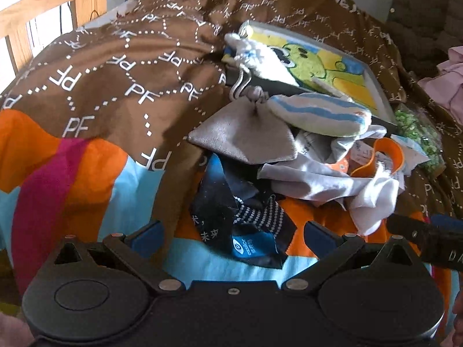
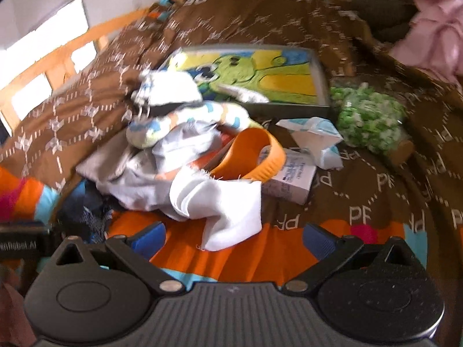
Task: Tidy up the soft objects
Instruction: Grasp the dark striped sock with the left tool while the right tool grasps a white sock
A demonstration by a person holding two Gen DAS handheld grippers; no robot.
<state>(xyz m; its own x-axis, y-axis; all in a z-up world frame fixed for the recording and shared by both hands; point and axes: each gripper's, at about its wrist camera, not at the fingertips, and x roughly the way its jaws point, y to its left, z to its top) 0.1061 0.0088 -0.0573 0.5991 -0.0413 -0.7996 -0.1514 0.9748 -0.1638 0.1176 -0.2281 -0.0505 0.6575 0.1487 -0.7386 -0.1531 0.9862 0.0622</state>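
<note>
Soft things sit heaped mid-bed on the brown bedspread (image 1: 121, 66), its white "PF" letters repeated across dotted lines, orange, pink and pale blue bands nearer the cameras. Behind the heap lies a framed cartoon picture (image 1: 324, 66), a green figure on yellow, lower edge hidden under socks. White cloth (image 2: 220, 211), frayed, trails toward the right gripper, long axis running from heap to camera. Grey drawstring pouch (image 1: 246, 136), knot at the top, points its corner left. Striped sock (image 1: 321, 115), blue bands on white, lies crosswise against the frame. Dark blue packet (image 1: 249, 248) shows a logo and Chinese characters, too small to read. Orange curved plastic piece (image 2: 254, 156) rests on a small white box (image 2: 289, 179); its print is blurred. Green-speckled bag (image 2: 367, 118) sits right, apart. Left gripper (image 1: 231, 231) spread wide, empty, over the dark packet. Right gripper (image 2: 234, 237) also spread, empty, white cloth's end between its fingers. Right view is motion-blurred.
</note>
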